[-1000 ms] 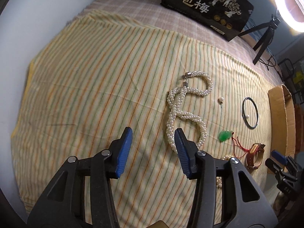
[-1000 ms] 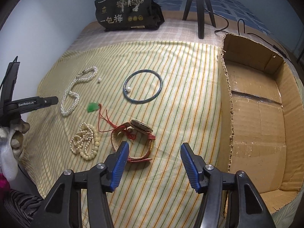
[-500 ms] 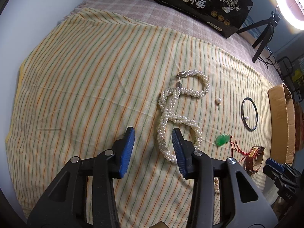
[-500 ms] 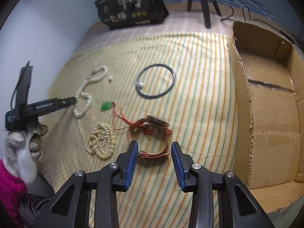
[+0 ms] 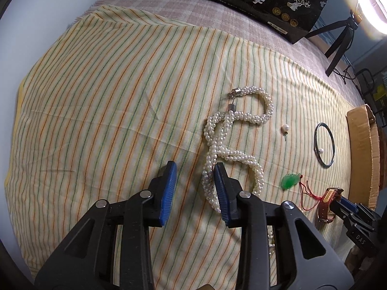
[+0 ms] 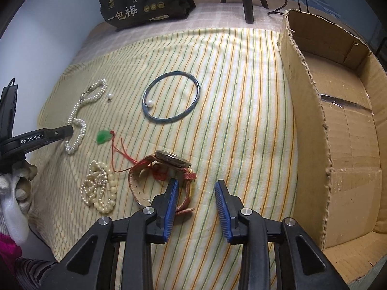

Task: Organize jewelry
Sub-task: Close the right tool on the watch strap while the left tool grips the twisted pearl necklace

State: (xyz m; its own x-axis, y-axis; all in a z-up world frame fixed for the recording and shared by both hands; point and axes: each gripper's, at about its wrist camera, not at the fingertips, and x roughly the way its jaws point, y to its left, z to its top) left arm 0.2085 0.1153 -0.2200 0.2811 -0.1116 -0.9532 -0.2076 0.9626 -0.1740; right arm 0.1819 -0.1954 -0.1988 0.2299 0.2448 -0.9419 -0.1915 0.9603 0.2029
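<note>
Striped cloth: twisted pearl necklace at frame centre, its lower loop beside the right pad of the left hand-held gripper, jaws spread, nothing held; right hand-held gripper, jaws spread, left pad against the red-strapped watch; cardboard box at right

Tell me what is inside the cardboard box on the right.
The open brown cardboard box shows only its bare floor, with a taped seam and folded flaps; no jewelry is visible. Its near-left corner, behind the tall torn wall, and the far right edge are hidden.
</note>
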